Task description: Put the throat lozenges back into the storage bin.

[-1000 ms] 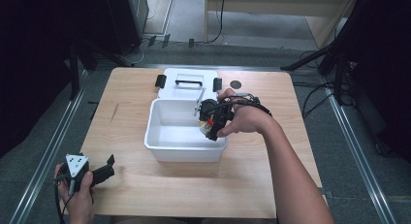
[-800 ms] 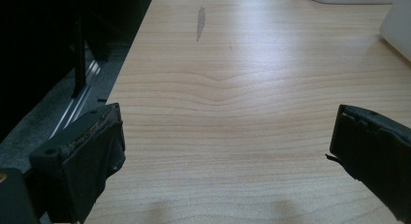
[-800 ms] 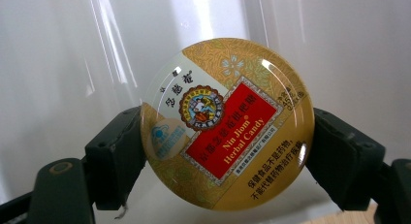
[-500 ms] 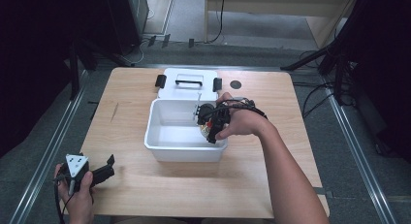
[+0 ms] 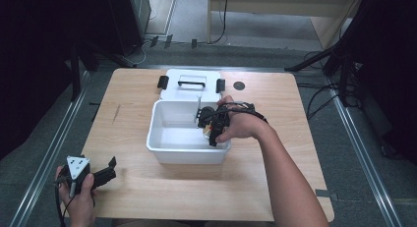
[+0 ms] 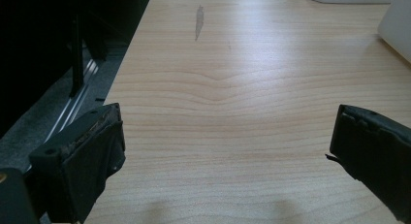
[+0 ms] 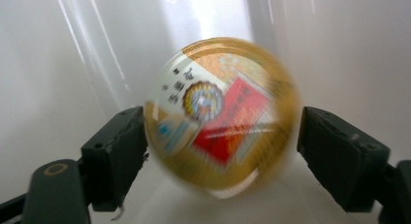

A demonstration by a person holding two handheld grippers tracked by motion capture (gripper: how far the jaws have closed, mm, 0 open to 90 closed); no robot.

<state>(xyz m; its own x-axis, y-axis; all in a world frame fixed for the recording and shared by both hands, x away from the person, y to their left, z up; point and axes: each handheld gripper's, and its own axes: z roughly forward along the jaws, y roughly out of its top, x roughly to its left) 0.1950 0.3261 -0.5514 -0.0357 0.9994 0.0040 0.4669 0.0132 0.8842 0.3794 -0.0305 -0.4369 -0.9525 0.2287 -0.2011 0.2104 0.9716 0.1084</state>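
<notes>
Round gold-and-red labelled object (image 7: 220, 115) blurred between right gripper (image 5: 212, 127) jaws inside white bin (image 5: 169, 151), perhaps touching only one jaw, hand reaching in over rim, left gripper (image 5: 101, 174) jaws wide apart at table (image 5: 275, 187) corner.

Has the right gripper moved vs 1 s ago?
Yes, slightly. In the high view the right gripper has sunk lower into the white bin, nearer its front wall. The bin lid behind gives the fixed reference.
</notes>
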